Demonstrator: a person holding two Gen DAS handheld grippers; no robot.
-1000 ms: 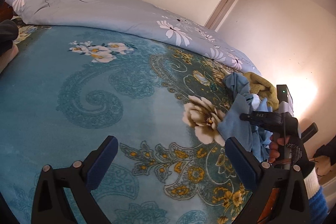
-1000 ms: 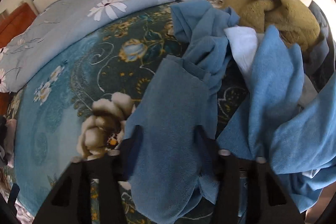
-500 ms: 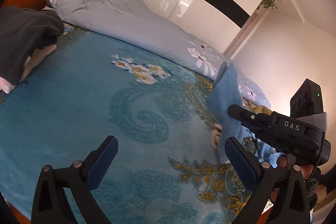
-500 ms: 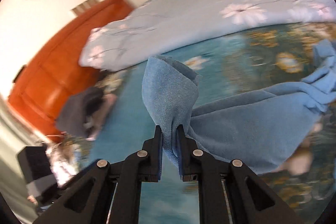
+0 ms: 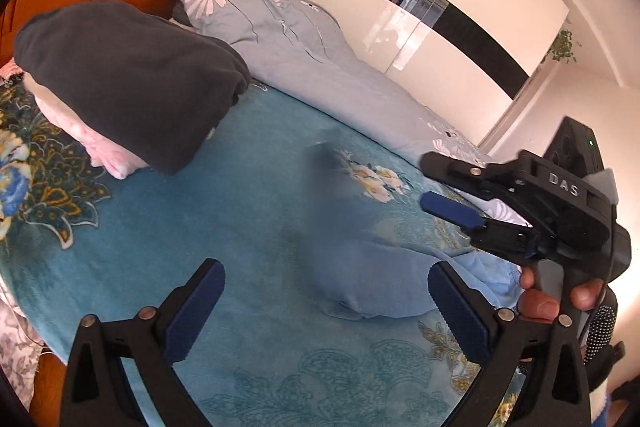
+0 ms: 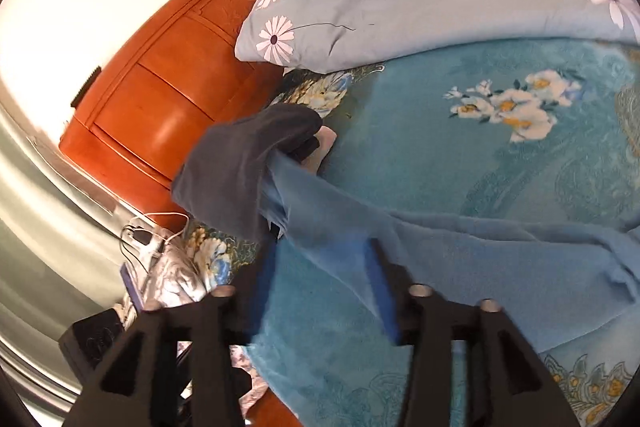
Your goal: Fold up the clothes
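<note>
A blue garment [image 6: 460, 255] lies stretched across the teal floral bedspread [image 6: 500, 163]; in the left wrist view it is a motion-blurred blue mass [image 5: 368, 267]. My right gripper [image 6: 320, 279] is open, its jaws apart with the garment falling between them. It shows from the side in the left wrist view [image 5: 452, 187], open above the cloth. My left gripper [image 5: 324, 307] is open and empty, just left of the garment above the bedspread.
A folded dark grey garment [image 5: 132, 79] lies on a pink one [image 5: 104, 151] near the orange wooden headboard [image 6: 168, 79]. A light blue daisy-print duvet [image 5: 304, 47] runs along the far side. White wardrobe doors [image 5: 440, 3] stand behind. Cables [image 6: 148, 235] lie beside the bed.
My right gripper, shut on the blue garment half a second ago, has opened and the cloth has dropped onto the bedspread. Both grippers have swung left toward the headboard.
</note>
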